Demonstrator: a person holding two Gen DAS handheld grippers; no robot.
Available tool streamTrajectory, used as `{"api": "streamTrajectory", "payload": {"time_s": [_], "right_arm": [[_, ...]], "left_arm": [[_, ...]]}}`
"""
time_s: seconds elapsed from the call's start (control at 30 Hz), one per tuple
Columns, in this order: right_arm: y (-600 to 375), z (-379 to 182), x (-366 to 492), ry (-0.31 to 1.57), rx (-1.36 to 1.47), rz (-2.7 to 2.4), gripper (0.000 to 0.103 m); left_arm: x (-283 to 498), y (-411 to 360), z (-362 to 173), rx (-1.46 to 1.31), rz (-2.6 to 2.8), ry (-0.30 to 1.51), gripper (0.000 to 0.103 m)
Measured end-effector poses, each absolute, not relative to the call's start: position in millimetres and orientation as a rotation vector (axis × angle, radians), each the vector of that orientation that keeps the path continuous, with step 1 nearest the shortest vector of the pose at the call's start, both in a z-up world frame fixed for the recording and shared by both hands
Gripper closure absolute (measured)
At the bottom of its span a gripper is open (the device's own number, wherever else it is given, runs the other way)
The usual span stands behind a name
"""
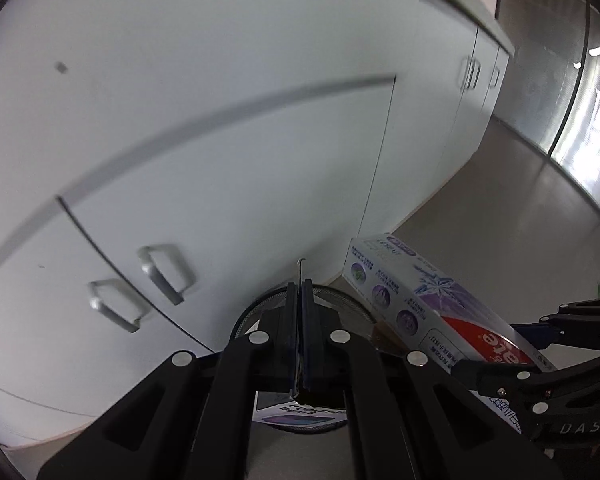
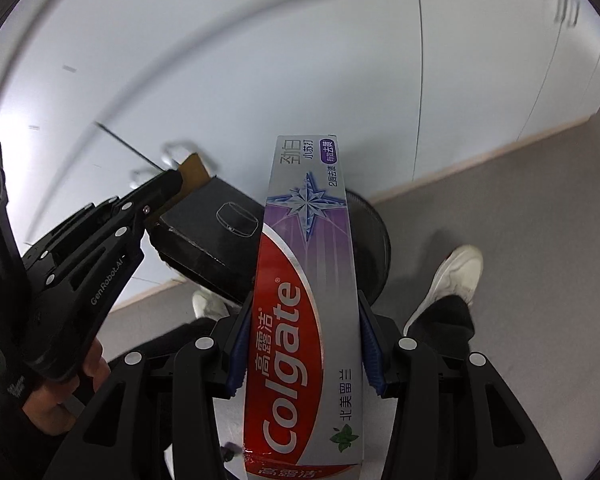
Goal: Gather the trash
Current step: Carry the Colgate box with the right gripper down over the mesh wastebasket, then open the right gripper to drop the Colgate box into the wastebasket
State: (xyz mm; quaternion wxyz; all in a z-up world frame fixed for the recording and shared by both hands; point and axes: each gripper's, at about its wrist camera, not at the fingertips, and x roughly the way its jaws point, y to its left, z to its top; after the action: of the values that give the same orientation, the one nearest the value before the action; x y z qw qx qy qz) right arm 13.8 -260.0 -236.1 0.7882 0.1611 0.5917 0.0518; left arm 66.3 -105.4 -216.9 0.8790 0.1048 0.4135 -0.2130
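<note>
Toothpaste box (image 2: 306, 300), the long red-and-silver cardboard one, looks light and easy to crush, so I'd hold it across its narrow sides near the middle, which is pretty much where the right gripper (image 2: 302, 344) has it clamped, blue-padded fingers (image 2: 370, 354) on either edge, far end over the round dark bin (image 2: 370, 240) on the floor. Left gripper (image 1: 301, 320) is clenched on a flap of a flimsy black carton (image 2: 204, 236), hanging beside it over that bin.
</note>
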Motion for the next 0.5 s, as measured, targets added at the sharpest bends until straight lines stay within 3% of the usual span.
{"api": "streamTrajectory", "payload": {"time_s": [0.27,0.5], "right_arm": [[-264,-345,58,1.463,0.405,0.112,0.053],[-259,-410,94,1.587,0.493,0.145,0.053]], "left_arm": [[110,-116,-337,0.248,-0.483,0.998,0.100],[140,-112,-397,0.271,-0.453,1.107,0.100]]}}
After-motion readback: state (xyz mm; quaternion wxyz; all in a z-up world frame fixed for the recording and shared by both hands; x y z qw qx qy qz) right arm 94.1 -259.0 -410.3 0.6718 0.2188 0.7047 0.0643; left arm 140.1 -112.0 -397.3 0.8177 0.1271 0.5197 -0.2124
